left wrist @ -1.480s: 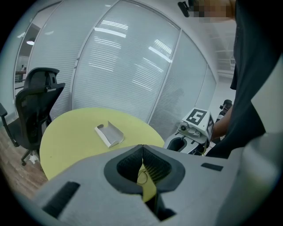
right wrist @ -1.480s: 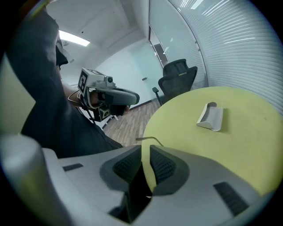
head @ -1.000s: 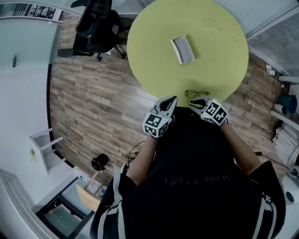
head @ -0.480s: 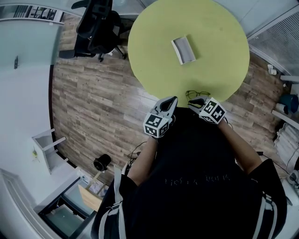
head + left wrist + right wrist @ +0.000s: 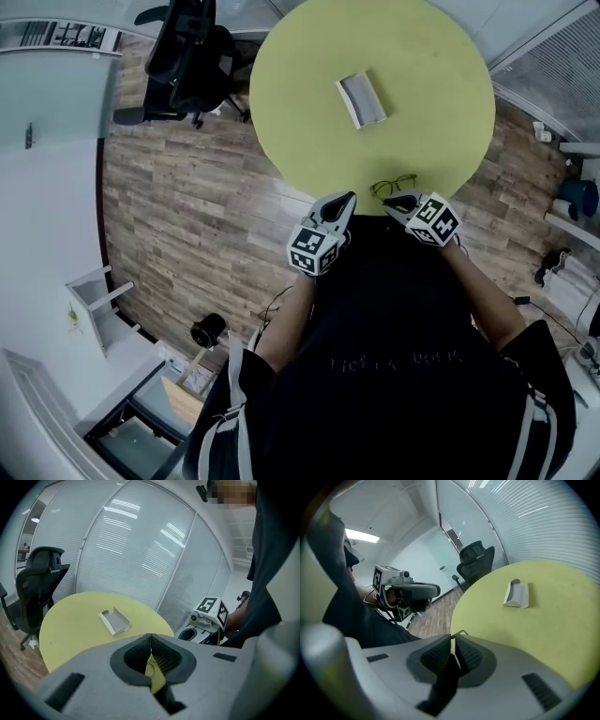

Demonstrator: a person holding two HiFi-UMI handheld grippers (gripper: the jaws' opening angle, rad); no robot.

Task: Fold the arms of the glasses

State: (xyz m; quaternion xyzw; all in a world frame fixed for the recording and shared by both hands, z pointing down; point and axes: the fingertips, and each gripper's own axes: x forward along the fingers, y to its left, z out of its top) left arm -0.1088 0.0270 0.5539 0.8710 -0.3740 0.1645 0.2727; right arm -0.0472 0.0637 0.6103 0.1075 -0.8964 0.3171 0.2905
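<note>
Your left gripper (image 5: 151, 637) has its jaws pressed together at the tips, with nothing between them. Only yellow table shows through the slot behind the pads. It hangs just off the near edge of the round yellow table (image 5: 422, 56), tips pointing at the table.

Your right gripper (image 5: 453, 638) has its jaws closed narrow. A thin dark wire end of the glasses (image 5: 394, 186) pokes out right at the tips, so it looks pinched on an arm of the glasses. The head view is too small to confirm the contact.

The glasses lie on the table right at its near rim, directly ahead of the right gripper's tips. From the left gripper they are ahead and to its right. The lenses are on the far side from you. You can't tell from here whether the arms are open or folded.

A white curved holder (image 5: 361, 99) lies well ahead of both grippers, near the table's middle. A black office chair (image 5: 192, 56) stands on the wood floor (image 5: 187, 206), far ahead and left of the left gripper.

The two grippers are near each other but apart.
</note>
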